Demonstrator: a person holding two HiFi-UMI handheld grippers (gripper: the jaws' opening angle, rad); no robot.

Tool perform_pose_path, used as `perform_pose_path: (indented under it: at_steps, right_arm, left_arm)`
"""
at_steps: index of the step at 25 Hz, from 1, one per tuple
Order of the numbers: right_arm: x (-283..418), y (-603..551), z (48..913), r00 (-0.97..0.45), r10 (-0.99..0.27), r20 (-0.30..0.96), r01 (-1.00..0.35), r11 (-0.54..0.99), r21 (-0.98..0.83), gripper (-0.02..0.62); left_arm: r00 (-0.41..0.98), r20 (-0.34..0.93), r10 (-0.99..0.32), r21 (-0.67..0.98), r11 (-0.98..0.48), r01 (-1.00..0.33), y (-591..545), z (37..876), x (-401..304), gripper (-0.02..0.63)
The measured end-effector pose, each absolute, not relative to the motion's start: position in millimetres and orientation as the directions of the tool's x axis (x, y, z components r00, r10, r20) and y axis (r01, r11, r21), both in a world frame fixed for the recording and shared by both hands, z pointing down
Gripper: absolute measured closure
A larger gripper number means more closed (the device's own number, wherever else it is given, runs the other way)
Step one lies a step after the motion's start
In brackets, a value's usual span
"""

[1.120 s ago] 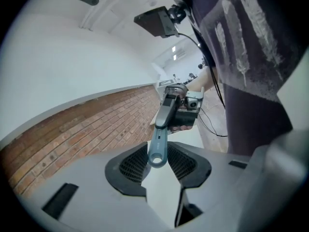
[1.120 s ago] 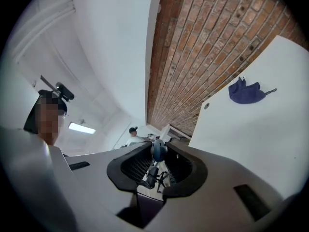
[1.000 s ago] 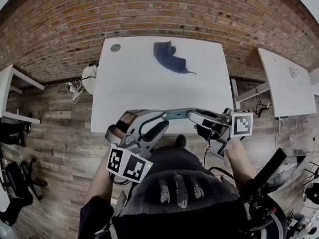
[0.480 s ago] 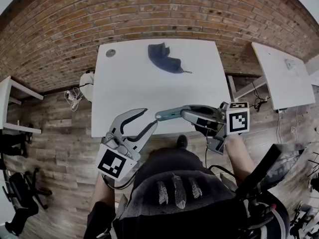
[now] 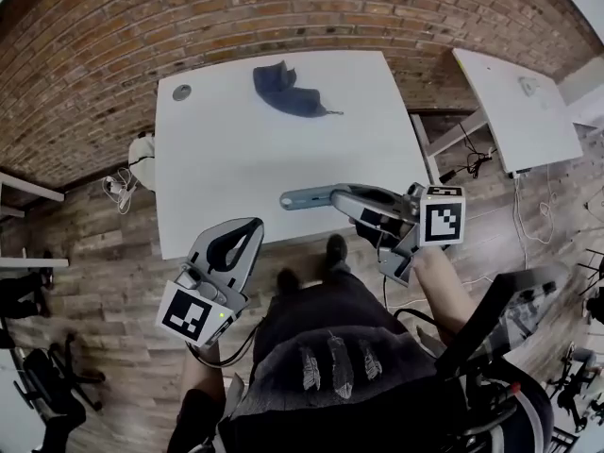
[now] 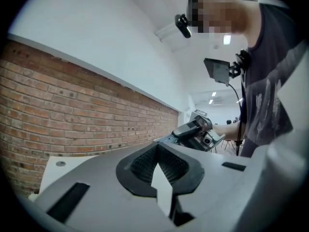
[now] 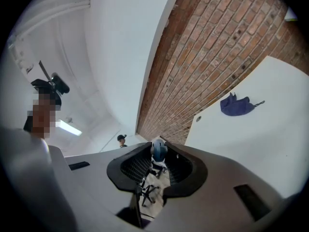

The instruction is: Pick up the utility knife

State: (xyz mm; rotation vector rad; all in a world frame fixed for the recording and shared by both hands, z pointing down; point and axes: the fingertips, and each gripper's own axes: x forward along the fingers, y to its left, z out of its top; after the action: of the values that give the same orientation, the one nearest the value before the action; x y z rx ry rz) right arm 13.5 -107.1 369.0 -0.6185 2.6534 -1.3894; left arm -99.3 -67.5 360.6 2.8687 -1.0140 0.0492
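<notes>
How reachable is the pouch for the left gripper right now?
Probably yes, at a stretch. The pouch lies far across the table, bare top between; the left gripper sits off its near edge, jaws shut.

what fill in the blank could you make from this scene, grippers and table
1. The jaws of the right gripper are closed on the ____.
2. The jaws of the left gripper are ____ and hold nothing.
3. The dark blue pouch lies on the white ____.
Missing words: utility knife; shut; table.
</notes>
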Motion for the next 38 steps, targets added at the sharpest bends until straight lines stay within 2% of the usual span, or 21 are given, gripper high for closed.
perform_pose_path:
  at_steps: [7,12,21,27,33,38]
  right_arm:
    - [47.4,-103.1,366.0,-0.836,-0.546,0.052,-0.336,0.436,-0.835,0.509]
    - [74.7,-109.7,355.5,-0.831,-0.556,0.015,-0.32,0.457,-0.83,0.509]
    - [84.9,-109.5,348.4,-0.94,-0.333,0.074,-0.287,0.657,-0.697,0.509]
    - [86.8,-122.1,364.2,-0.976,-0.215,0.026,-0.159,0.631,-0.759,0.509]
    - [91.5,-113.3,382.0,-0.994,-0.103,0.022,-0.081,0.614,-0.785,0.509]
    - [79.0,-112.7,385.6,-0.998,-0.066,0.025,-0.06,0.61,-0.79,0.509]
  left_arm:
    - [0.813,0.083,-0.577,0.165,-0.796,-0.582,-77.8,368.1,-81.8,0.609]
    - [0.788,0.087,-0.61,0.136,-0.776,-0.616,-78.9,354.2,-62.7,0.609]
    - [0.649,0.173,-0.74,0.136,-0.635,-0.76,-76.1,354.6,-36.0,0.609]
    - [0.525,0.296,-0.798,0.094,-0.522,-0.848,-66.3,379.0,-27.9,0.609]
    - [0.425,0.306,-0.852,0.097,-0.416,-0.904,-47.5,383.8,-19.4,0.609]
    - [0.371,0.309,-0.876,0.075,-0.366,-0.928,-38.2,384.8,-26.6,0.609]
